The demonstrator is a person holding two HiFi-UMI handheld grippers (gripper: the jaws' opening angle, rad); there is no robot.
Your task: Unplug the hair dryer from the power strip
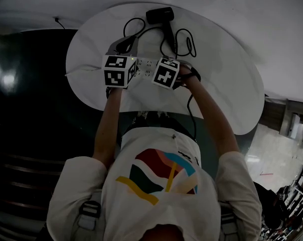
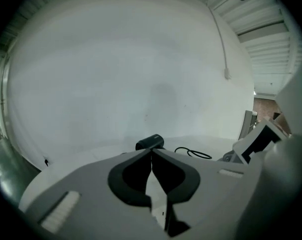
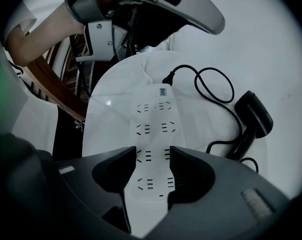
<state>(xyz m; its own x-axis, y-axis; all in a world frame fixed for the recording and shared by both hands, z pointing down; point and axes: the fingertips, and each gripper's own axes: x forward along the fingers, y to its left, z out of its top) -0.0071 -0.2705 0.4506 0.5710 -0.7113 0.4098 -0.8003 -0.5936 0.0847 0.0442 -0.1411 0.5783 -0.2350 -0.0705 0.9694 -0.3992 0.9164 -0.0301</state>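
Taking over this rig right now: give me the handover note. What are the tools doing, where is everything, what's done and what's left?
Left tool: jaws together, empty, held above the table, aimed toward the wall.
Right tool: jaws apart, pointing down over the power strip, which shows between them; contact unclear.
Hair dryer: lying on the round table. Its plug lies just past the strip's far end, in no socket.
Done: unplugged; the visible sockets are empty.
Left: probably only lifting the right tool away.
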